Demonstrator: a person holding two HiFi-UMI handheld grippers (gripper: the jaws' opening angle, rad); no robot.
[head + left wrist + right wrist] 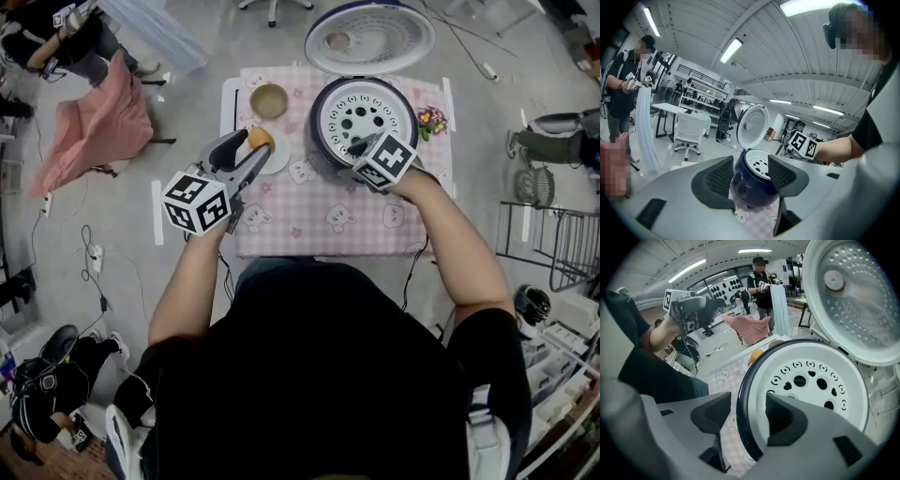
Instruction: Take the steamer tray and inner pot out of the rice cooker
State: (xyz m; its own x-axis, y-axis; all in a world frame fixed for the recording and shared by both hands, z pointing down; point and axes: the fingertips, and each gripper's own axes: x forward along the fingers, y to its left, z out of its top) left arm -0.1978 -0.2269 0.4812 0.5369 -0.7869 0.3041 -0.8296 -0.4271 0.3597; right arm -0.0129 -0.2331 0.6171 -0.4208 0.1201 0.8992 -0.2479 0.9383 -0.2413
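Steamer tray [361, 112]: white, round, pierced with round and heart-shaped holes. It sits flat in the top of the rice cooker [316, 141], not yet lifted out.

Rice cooker: dark blue body on the far right part of the bench [281, 239]. Its lid [370, 37] is swung fully open to the far side, pale inner face showing.

Right claw [354, 145]: at the near rim of the cooker. The right gripper view shows the right claw [750, 420] partly open, one jaw outside the dark rim and the other over the edge of the steamer tray [811, 380]. The rim stands between the jaws. It has no grip on anything, and contact with the tray cannot be judged.

Left claw [246, 155]: held above the bench, left of the cooker and well apart from it. In the left gripper view the left claw [750, 176] is wide open and empty; the rice cooker [752, 183] shows beyond the gap.

Cloth [328, 220]: pink check with small animal figures, covering the bench.

Bowl [269, 100]: tan, at the far left of the cloth.

Plate [275, 159]: white, just near of the bowl, with an orange item [260, 138] on it, partly behind the left claw.

Flowers [432, 119]: a small bunch, just right of the cooker.
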